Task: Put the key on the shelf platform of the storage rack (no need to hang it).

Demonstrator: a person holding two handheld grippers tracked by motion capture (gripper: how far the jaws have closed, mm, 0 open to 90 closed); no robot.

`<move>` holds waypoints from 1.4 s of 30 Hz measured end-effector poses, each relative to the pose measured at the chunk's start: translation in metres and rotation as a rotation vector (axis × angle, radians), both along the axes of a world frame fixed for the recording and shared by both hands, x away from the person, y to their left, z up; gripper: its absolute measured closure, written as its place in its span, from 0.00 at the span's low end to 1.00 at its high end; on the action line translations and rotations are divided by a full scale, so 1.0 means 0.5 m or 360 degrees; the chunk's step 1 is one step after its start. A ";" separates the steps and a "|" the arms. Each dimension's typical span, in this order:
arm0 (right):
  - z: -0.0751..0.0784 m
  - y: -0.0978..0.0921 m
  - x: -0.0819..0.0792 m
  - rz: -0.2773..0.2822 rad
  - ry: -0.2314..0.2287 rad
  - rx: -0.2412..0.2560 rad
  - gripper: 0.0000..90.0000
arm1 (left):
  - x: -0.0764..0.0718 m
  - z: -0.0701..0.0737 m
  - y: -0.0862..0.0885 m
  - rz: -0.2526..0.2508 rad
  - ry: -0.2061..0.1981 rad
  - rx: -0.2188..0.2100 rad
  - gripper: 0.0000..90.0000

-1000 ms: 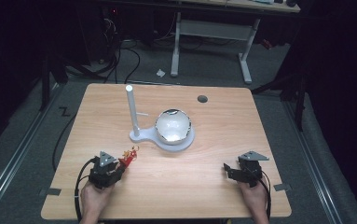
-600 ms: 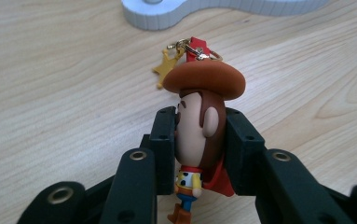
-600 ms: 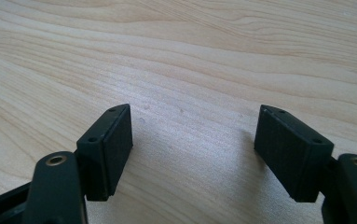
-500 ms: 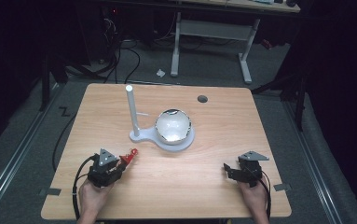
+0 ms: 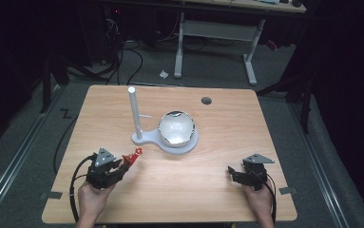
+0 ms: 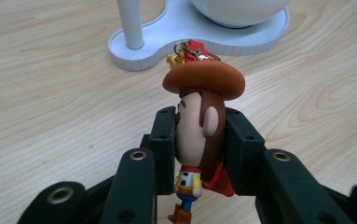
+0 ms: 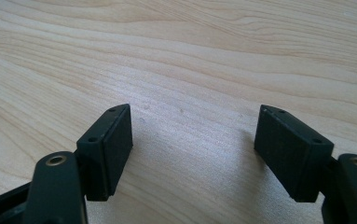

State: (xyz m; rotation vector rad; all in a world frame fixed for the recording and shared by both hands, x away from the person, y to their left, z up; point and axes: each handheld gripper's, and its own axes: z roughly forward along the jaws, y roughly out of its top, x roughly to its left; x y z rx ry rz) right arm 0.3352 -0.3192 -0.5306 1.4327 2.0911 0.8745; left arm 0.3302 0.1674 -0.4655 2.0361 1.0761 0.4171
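Two hand-held grippers low on the wooden surface (image 5: 217,185), both near its front edge. Left hand-held gripper (image 5: 118,167) sits front-left, jaws clamped on a cowboy figure keychain (image 6: 199,126); jaws squeeze the head from both sides, brown hat above the jaws, boots hanging below. In the high view the keychain (image 5: 133,156) pokes out toward the white stand base (image 5: 170,141), near it but apart; a strip of bare wood lies between. Left hand (image 5: 91,202) enters from the bottom edge, black cable looping out toward the left edge. Right hand-held gripper (image 5: 234,175) sits front-right, jaws spread wide with nothing between, bare wood beneath them in the right gripper view (image 7: 192,140). Right hand (image 5: 260,202) behind it, close to the front-right corner. Wide open wood between the two grippers and along the right side. White post (image 5: 135,114) stands upright on the stand base; round shiny bowl (image 5: 176,128) sits on the same base to its right. Small dark hole (image 5: 206,100) near the far edge. Post top and bowl cut off in the left gripper view. Keychain ring details small, red and yellow bits hard to make out.
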 end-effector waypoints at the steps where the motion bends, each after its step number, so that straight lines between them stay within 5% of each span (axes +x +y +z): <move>1: 0.000 0.000 0.000 0.0000 0.0000 0.0000 0.31 | -0.001 0.004 -0.001 -0.0006 -0.0006 0.0000 0.76; 31: 0.000 0.000 0.000 0.0000 0.0000 0.0001 0.31 | -0.007 0.093 -0.030 -0.0184 -0.0076 -0.0155 0.76; 42: 0.000 0.000 0.000 0.0000 0.0000 0.0001 0.31 | 0.014 0.118 -0.053 -0.0253 -0.0085 -0.0152 0.76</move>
